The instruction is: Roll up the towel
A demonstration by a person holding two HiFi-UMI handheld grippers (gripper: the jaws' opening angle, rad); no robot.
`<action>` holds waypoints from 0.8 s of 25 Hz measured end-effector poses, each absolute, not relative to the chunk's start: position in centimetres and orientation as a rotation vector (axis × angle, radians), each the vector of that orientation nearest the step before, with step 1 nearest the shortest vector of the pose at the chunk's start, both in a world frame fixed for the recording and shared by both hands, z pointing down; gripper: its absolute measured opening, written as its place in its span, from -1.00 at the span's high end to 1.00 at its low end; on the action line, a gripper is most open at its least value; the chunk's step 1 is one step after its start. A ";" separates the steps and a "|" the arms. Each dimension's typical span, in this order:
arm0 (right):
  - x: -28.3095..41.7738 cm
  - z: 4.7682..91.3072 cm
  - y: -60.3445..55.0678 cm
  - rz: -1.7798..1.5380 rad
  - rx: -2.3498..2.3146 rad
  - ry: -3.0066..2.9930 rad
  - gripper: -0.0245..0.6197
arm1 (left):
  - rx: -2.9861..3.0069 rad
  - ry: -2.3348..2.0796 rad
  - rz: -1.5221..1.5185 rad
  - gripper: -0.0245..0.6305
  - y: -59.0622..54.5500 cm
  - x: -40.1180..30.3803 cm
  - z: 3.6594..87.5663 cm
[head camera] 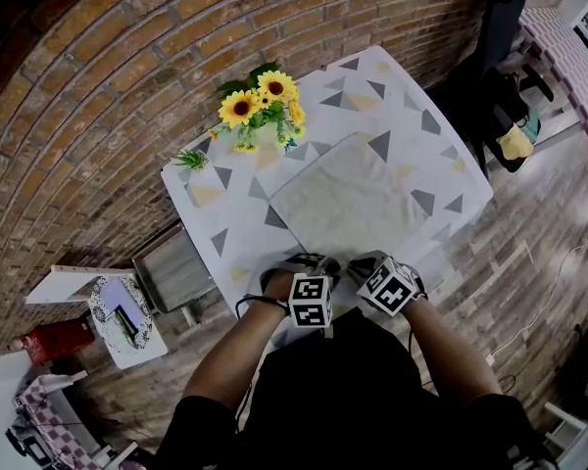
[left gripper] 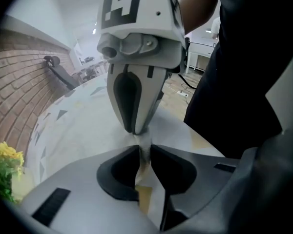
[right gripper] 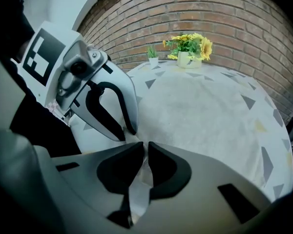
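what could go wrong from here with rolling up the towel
1. The left tool has its jaws slightly apart around the towel edge, while the right tool pinches it; one side may slip and the roll start crooked.
2. The tablecloth lies right under the edge; catching it could tug the sunflower vase.

The towel (head camera: 348,199) lies on the table (head camera: 423,116). The flowers (head camera: 260,106) stand far left of it, with a small plant (head camera: 191,158) left of them.
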State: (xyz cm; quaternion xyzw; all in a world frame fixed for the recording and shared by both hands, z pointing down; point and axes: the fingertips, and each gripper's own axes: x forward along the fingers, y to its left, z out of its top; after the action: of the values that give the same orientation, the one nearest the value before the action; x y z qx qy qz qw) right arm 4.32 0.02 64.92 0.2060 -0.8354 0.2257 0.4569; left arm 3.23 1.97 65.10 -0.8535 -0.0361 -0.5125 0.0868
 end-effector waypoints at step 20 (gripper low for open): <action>3.9 65.3 3.5 0.334 0.398 -2.006 0.72 | -2.905 -0.221 -1.607 0.83 3.8 3.3 64.5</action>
State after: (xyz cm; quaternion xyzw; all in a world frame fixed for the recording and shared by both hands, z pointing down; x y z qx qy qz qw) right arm 3.86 3.47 65.25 0.1651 -0.8330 0.1385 0.5095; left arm 3.34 3.81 64.52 -0.8694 -0.0662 -0.4808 -0.0927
